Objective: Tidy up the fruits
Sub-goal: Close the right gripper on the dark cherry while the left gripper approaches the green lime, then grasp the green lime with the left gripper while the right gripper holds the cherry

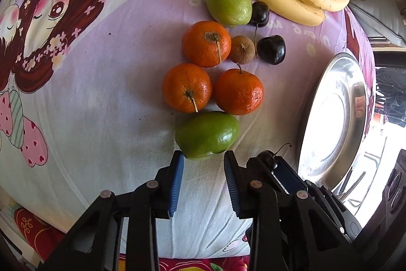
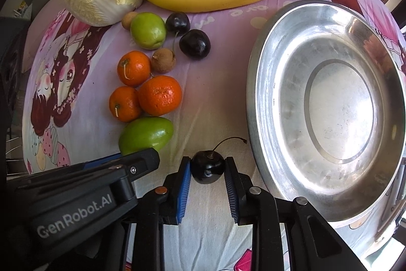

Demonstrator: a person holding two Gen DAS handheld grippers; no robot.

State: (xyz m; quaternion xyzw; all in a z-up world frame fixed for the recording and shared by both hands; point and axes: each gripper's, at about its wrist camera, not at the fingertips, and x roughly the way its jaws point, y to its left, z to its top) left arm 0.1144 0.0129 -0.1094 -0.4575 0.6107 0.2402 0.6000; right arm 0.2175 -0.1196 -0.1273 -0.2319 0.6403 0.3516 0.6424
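Right tool (image 2: 207, 170): my pads are clamped on the dark cherry (image 2: 207, 170), stem arcing toward the steel bowl (image 2: 264, 118).
Left tool (image 1: 203, 164): narrowed around the near end of the green fruit (image 1: 206, 135); whether the tips press it I cannot tell.
Doing it well: lift the cherry gently, carry it over the rim beside my right tool, release low.
Textures: cherry glossy, round, bruisable; tangerines (image 1: 187, 87) pebbled; bowl polished, slippery; printed cloth (image 1: 101, 93) soft, creased.
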